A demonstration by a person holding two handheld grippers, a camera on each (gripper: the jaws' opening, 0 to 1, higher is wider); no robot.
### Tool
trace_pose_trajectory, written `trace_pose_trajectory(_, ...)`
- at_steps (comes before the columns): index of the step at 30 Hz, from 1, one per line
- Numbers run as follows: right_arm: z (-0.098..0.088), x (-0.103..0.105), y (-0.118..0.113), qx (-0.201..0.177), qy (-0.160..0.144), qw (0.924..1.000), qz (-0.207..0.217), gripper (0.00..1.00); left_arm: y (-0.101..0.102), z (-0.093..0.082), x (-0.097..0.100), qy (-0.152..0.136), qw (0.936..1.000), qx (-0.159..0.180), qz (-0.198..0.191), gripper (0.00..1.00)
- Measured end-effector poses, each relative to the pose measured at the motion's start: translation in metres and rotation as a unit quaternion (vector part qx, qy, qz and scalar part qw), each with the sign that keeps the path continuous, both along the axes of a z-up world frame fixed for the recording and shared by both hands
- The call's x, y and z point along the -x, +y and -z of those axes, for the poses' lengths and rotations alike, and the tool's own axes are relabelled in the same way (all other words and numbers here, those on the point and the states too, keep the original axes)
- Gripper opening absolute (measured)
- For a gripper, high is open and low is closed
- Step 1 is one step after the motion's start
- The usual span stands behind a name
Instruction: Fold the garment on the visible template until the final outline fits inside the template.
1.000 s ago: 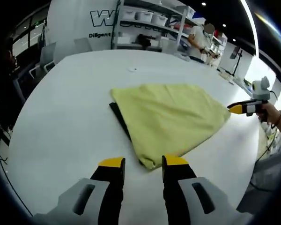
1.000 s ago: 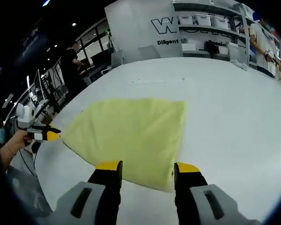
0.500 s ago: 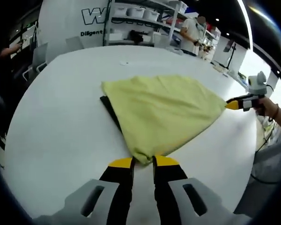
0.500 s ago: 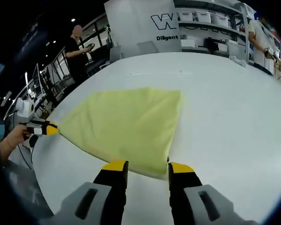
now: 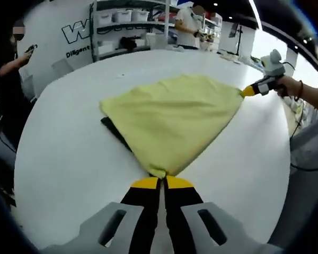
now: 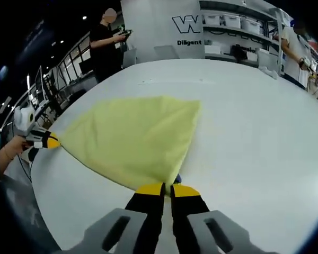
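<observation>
A yellow garment lies spread on the white table, pulled taut between two corners. A dark template peeks out from under its left edge in the left gripper view. My left gripper is shut on the near corner of the garment. The right gripper, held by a hand, pinches the far right corner there. In the right gripper view the yellow garment stretches away from my right gripper, which is shut on its near corner, and the left gripper holds the far left corner.
The round white table has bare surface all around the garment. Shelving with boxes and a white sign wall stand behind. People stand beyond the table.
Both grippers have gone from open to shut, each closing on a corner of the yellow garment. The cloth now looks pulled taut between them.
</observation>
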State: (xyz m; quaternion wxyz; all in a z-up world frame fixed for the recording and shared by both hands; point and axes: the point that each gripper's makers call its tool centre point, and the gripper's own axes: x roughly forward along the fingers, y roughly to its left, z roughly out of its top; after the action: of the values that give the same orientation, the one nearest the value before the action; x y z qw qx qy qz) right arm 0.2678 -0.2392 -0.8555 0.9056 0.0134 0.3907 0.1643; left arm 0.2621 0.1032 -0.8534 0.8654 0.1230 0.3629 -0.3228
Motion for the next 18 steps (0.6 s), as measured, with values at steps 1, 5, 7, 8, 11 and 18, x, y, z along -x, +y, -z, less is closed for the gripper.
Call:
trace_pose_trajectory(1,0.0002,0.0002,-0.0008,0.001,0.001,1.0000,0.001,0.00,0.0020,-0.0002,-0.0002,-0.008,0.9998,-0.008,0.015,0.02)
trace_pose_trajectory(5,-0.0005,0.0011,-0.0054,-0.004,0.003,0.9999,0.011,0.00,0.0063,-0.0023,0.0013,-0.021,0.9987,-0.022,0.041,0.02)
trace_pose_trajectory(7,-0.0006,0.0013,-0.0045,-0.005,0.003,0.9999,0.009,0.00,0.0076,-0.0013,0.0006,-0.023,0.9979,-0.028,0.053,0.02)
trace_pose_trajectory(8,-0.0004,0.0009,-0.0058,-0.002,0.002,0.9999,0.010,0.00,0.0070,0.0001,0.0026,-0.025,0.9971,-0.037,0.062,0.02)
trace_pose_trajectory(11,-0.0008,-0.0001,-0.0094,-0.010,0.005,0.9997,0.020,0.00,0.0063,0.0022,0.0043,-0.023,0.9964,-0.042,0.070,0.02)
trace_pose_trajectory(18,-0.0081,0.0028,-0.0014,-0.058,0.007,0.9974,0.042,0.17,0.0067,0.0035,0.0097,0.021,0.9996,-0.011,0.016,0.15)
